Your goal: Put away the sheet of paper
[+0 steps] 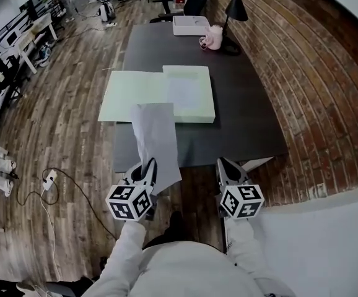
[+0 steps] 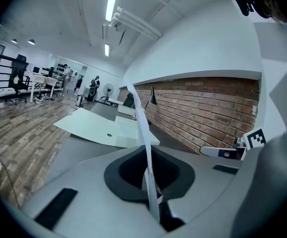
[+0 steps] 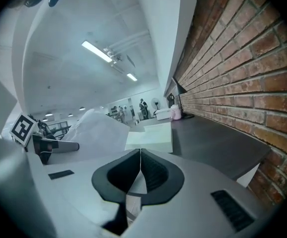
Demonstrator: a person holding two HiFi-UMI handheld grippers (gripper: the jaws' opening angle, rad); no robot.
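The left gripper [image 1: 147, 164] is clamped on the near end of the paper [image 1: 156, 135]. The sheet runs toward 12 o'clock, crossing the near edge of the bench [image 1: 247, 125], and its far end overlaps an open pale-green folder [image 1: 135, 94]. The right gripper [image 1: 225, 164], at 3 o'clock from the left one, has its jaws closed together on nothing, just short of the bench edge.

At the bench's far end, between 12 and 1 o'clock, stand a white box [image 1: 190, 25], a pink mug [image 1: 214, 37] and a black lamp [image 1: 236, 8] beside the brick wall [image 1: 309, 73]. A cable [image 1: 49, 187] lies on the wood floor [image 1: 61, 122] at 9 o'clock.

The paper hides part of the folder's near edge, and whether it rests on the bench cannot be told. The lamp's stem is cut off at the top of the head view. The left gripper view shows the paper only edge-on, as a thin strip. The right gripper view shows it as a pale bulge at 10 o'clock. Only the gripper views show people far off, too small to make out.
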